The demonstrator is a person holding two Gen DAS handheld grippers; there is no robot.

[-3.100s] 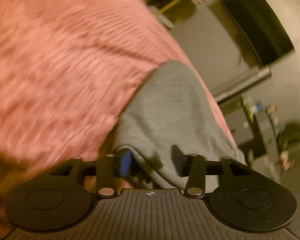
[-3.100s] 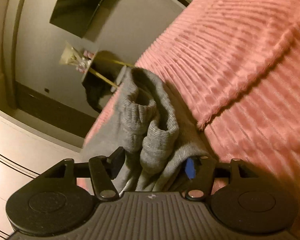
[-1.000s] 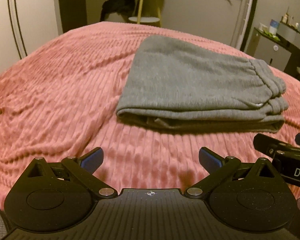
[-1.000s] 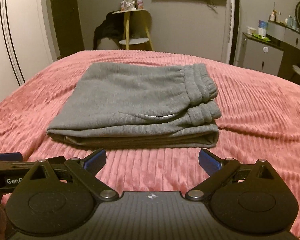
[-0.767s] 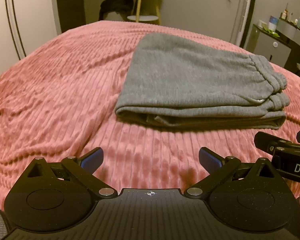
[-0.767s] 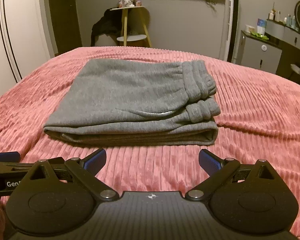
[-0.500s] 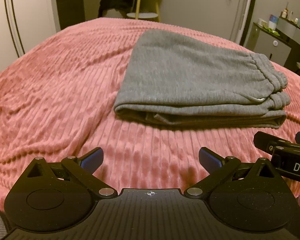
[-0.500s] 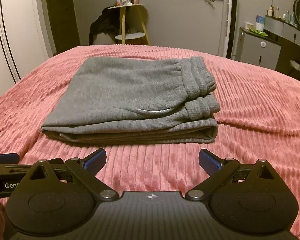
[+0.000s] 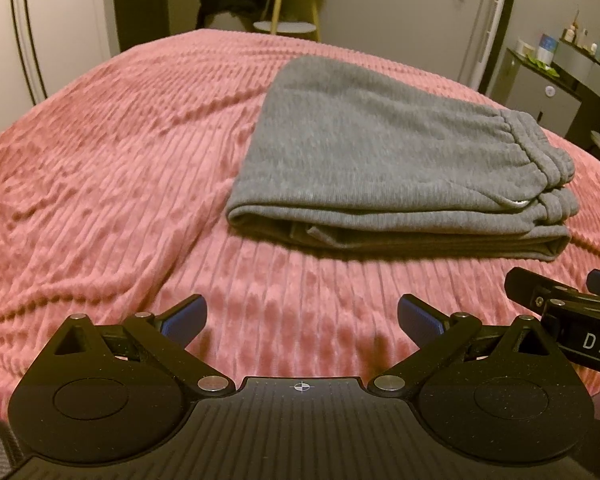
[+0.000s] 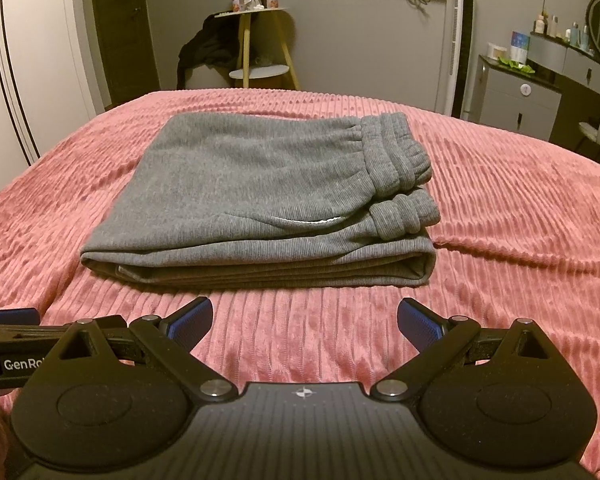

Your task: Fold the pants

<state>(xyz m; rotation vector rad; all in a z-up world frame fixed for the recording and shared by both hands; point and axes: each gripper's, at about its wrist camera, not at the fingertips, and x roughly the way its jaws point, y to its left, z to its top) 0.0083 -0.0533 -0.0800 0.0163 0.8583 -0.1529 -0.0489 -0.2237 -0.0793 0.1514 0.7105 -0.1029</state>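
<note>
The grey pants [image 9: 380,168] lie folded into a flat stack on the pink ribbed bedspread [image 9: 100,184], waistband and cuffs at the right end. They also show in the right wrist view [image 10: 260,196]. My left gripper [image 9: 302,318] is open and empty, held back from the stack's near left edge. My right gripper [image 10: 305,320] is open and empty, held back from the stack's near edge. Each gripper shows at the edge of the other's view, the right one in the left wrist view [image 9: 560,300].
The bedspread [image 10: 500,220] covers the whole bed. Beyond the far edge stand a small wooden side table [image 10: 260,40] with dark clothing draped beside it, a white wardrobe [image 10: 28,60] at left and a grey dresser [image 10: 540,92] at right.
About three seconds ago both grippers were shut on the pants and carrying them. Now the pants lie folded, both grippers are open, and they have drawn back slightly over the last second.
</note>
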